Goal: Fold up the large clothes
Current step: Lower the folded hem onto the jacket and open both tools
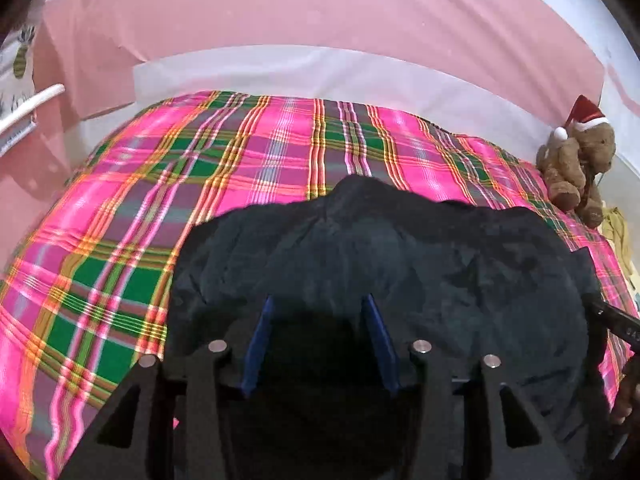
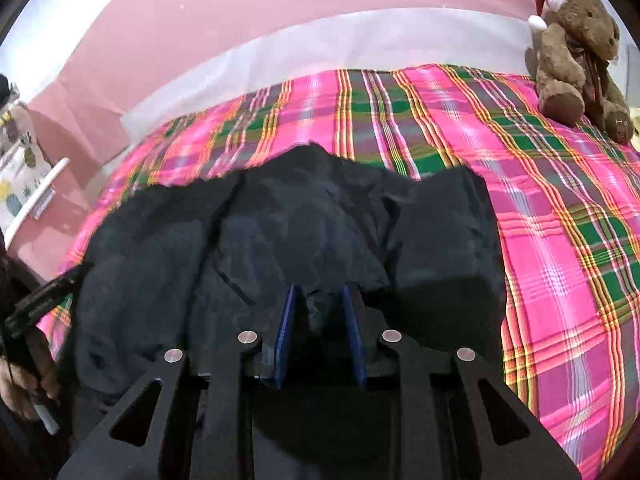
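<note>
A large dark navy garment (image 1: 400, 248) lies crumpled on the pink and green plaid bedspread (image 1: 120, 240); it also shows in the right wrist view (image 2: 300, 220). My left gripper (image 1: 318, 300) is over the garment's near edge, its blue pads apart with dark cloth lying between them. My right gripper (image 2: 320, 292) has its blue pads narrower, with a fold of the garment between them; whether they pinch it is unclear. The right gripper's tip shows at the left view's right edge (image 1: 616, 320); the left gripper shows in the right view (image 2: 40, 300).
A brown teddy bear (image 2: 576, 48) with a red Santa hat sits on the bed's far right corner, also in the left view (image 1: 576, 164). A pink wall (image 1: 320, 8) with a white band stands behind the bed. A white rail (image 1: 28, 108) is at the left.
</note>
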The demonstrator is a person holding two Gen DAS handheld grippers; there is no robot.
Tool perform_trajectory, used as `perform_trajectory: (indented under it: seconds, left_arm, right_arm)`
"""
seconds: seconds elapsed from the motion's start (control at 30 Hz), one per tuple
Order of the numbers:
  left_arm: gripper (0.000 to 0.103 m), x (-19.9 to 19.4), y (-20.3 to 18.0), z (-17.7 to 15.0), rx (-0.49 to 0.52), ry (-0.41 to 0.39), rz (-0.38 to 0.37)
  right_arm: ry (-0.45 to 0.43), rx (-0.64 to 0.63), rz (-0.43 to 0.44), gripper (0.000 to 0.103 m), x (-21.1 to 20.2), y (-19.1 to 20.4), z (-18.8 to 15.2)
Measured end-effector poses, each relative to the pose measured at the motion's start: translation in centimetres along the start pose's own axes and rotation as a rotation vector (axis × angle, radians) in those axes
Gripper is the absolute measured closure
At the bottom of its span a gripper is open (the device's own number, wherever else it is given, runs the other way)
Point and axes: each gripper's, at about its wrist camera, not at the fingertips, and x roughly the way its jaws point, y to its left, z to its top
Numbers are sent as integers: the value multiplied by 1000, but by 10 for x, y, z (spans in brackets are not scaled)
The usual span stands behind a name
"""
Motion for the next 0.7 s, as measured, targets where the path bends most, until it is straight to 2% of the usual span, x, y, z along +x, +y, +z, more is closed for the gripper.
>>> perform_trajectory:
  seconds: [0.1, 0.23, 0.33, 0.47, 0.6, 0.7]
  left_arm:
    - [44, 8, 5, -10, -2, -15, -3]
    - [42, 9, 10, -8, -36, -2, -17]
    - [45, -16, 8, -8, -46, -20, -8]
    - [46, -54, 2, -17, -19, -93, -70]
    - [46, -54, -22, -28, 41, -68, -135]
    - [46, -36, -35, -35, 88, -20, -117]
  right_arm:
    - [-1, -7, -5, 79, 7, -5, -7]
    - [16, 0, -18, 79, 1, -8, -5]
    - [-39, -4, -20, 77, -31, 3, -2]
    - [-96, -62, 63, 77, -59, 28, -10]
    - [-51, -126, 139, 77, -42, 58, -21]
    - [5, -141, 138, 77, -16, 68, -28]
